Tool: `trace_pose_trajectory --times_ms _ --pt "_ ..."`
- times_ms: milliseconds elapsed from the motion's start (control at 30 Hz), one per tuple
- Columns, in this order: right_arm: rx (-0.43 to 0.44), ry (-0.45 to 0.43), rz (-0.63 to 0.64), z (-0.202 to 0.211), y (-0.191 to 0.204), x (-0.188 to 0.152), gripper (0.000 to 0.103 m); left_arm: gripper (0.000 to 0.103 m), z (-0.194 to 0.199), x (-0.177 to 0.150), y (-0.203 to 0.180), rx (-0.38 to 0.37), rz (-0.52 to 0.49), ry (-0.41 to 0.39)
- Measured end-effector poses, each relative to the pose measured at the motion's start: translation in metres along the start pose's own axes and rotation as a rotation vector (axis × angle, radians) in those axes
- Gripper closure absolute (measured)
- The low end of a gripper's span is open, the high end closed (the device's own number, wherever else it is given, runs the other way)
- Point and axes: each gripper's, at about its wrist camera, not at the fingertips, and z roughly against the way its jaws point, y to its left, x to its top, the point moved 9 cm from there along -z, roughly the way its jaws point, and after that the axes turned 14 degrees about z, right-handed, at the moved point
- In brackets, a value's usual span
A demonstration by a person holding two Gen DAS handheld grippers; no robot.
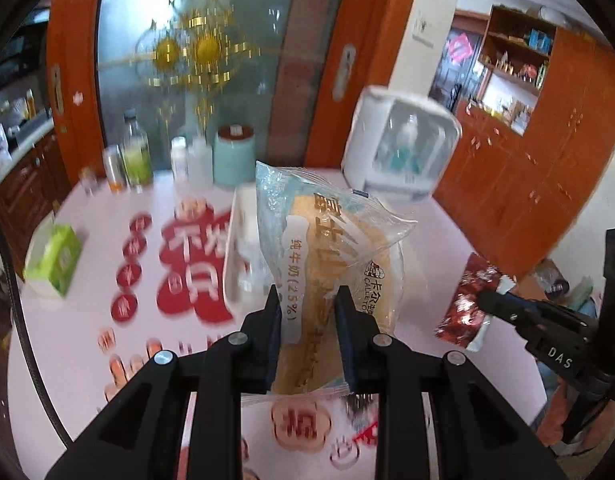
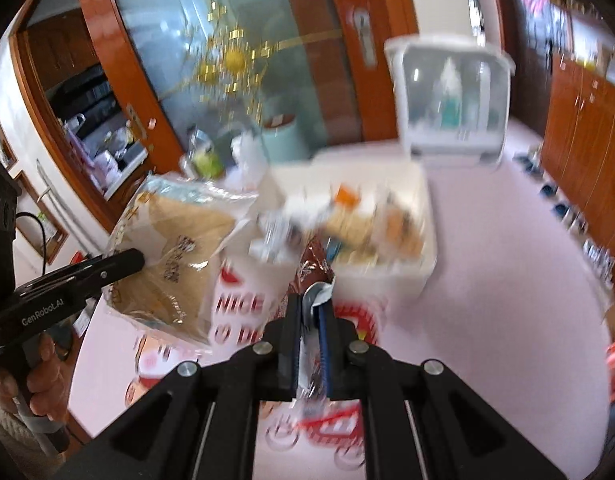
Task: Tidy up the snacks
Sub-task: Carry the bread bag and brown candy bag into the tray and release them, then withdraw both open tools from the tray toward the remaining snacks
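Observation:
My left gripper (image 1: pixel 307 300) is shut on a clear-wrapped bread packet (image 1: pixel 331 248), held upright above the pink table (image 1: pixel 107 312). The same bread packet (image 2: pixel 175 256) shows at the left of the right wrist view, with the left gripper (image 2: pixel 135 260) clamped on it. My right gripper (image 2: pixel 313 304) is shut on the edge of a dark red foil snack packet (image 2: pixel 311 264); from the left wrist view that red packet (image 1: pixel 467 304) hangs from the right gripper (image 1: pixel 483 298). Beyond both stands a white storage bin (image 2: pixel 387 280) with several snacks inside and its lid (image 2: pixel 451 100) raised.
A green tissue box (image 1: pixel 53 260) lies at the table's left. Bottles (image 1: pixel 137 152) and a pale green canister (image 1: pixel 233 156) stand along the far edge, before a glass door. Wooden cabinets (image 1: pixel 527 168) line the right wall. A hand (image 2: pixel 39 376) grips the left tool's handle.

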Motion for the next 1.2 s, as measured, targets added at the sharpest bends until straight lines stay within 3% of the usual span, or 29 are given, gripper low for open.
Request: trace_pose_trajectory --times_ms 167,400,567,800,833,867,900,967,1000,1067,1200 --pt "-0.079 -0.097 0.026 0.013 -0.028 0.058 0.095 0.079 -0.002 0.048 -0.018 0.02 -0.007 -0.07" --pt "-0.127 -0.173 0.063 0.011 -0.046 0.116 0.095 0.079 -0.029 0.082 -0.033 0.084 -0.046 -0.114" --pt "-0.142 -0.181 0.091 -0.008 -0.049 0.137 0.094 0.079 -0.065 0.094 -0.032 0.121 -0.027 -0.096" --pt "-0.128 -0.125 0.103 -0.059 -0.054 0.144 0.09 0.076 -0.125 0.089 -0.021 0.218 -0.043 -0.057" --pt "-0.113 -0.103 0.097 -0.069 -0.055 0.143 0.089 0.073 -0.134 0.087 -0.017 0.22 -0.043 -0.042" --pt "-0.099 -0.085 0.083 -0.078 -0.056 0.141 0.089 0.058 -0.14 0.086 -0.015 0.221 -0.04 -0.027" --pt "-0.08 -0.057 0.063 -0.089 -0.058 0.138 0.085 0.029 -0.146 0.083 -0.011 0.229 -0.036 -0.009" --pt "-0.062 -0.018 0.039 -0.102 -0.06 0.132 0.072 0.005 -0.15 0.081 -0.002 0.259 -0.017 -0.011" --pt "-0.055 -0.004 0.026 -0.107 -0.061 0.129 0.063 0.005 -0.148 0.081 0.002 0.265 -0.009 -0.031" --pt "-0.038 0.005 0.009 -0.112 -0.061 0.123 0.057 0.005 -0.146 0.079 0.006 0.263 -0.015 -0.036" --pt "-0.031 0.02 0.005 -0.116 -0.062 0.116 0.056 0.005 -0.144 0.078 0.02 0.293 -0.008 -0.037"
